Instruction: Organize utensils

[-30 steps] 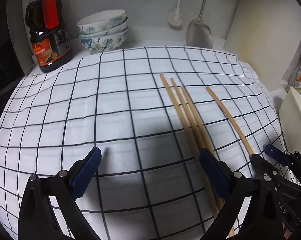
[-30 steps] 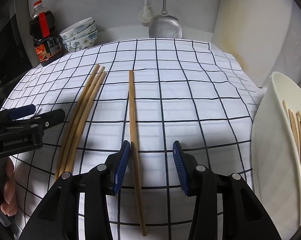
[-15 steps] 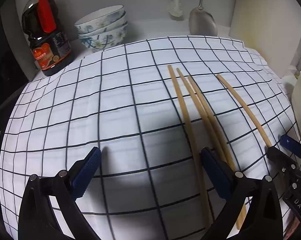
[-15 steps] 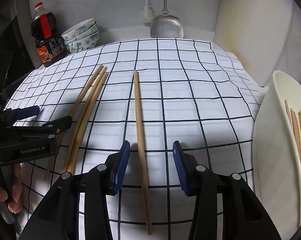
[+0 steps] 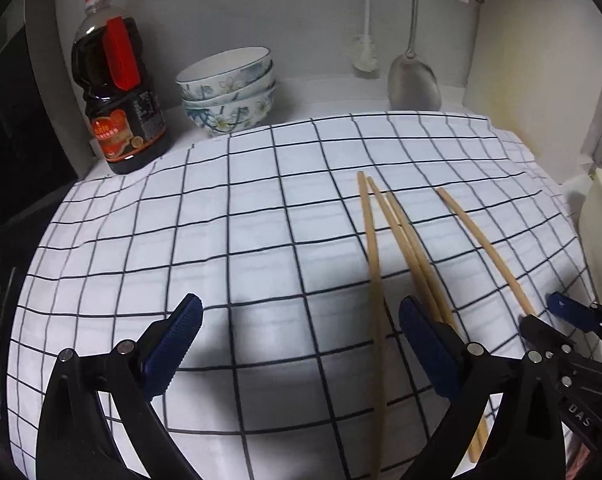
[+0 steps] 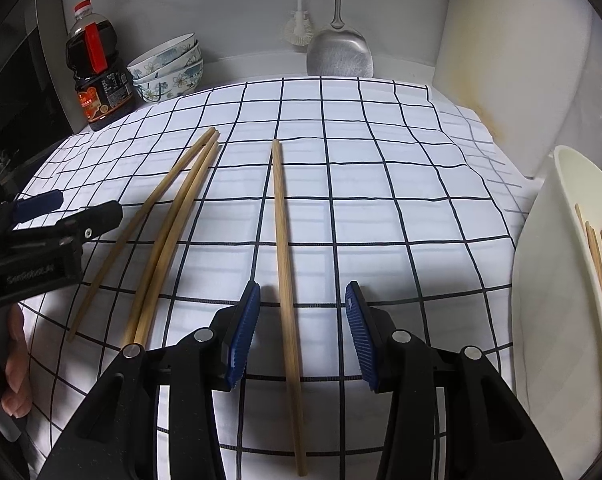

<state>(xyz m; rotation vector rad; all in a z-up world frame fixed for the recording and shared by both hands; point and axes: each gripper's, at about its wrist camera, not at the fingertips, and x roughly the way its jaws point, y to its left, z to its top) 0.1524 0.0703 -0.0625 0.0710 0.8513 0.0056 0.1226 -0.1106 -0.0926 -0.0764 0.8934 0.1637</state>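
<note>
Bamboo chopstick lies between my right hand-held gripper's spread pads, untouched; my left hand-held gripper gapes wide, empty.

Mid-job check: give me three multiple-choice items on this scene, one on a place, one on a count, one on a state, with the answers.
1. Where does the single chopstick lie?
A. between the right gripper's fingers
B. in the bowls
C. against the bottle

2. How many chopsticks lie on the cloth?
A. two
B. four
C. six

3. What state is the right gripper in?
A. shut on a chopstick
B. open, pads clear of the chopstick
C. shut on nothing

Answers:
1 A, the stick runs down the gap between the blue pads.
2 B, a group of three on the left plus the single one; others sit in the white tray.
3 B, cloth shows on both sides of the stick.
</note>
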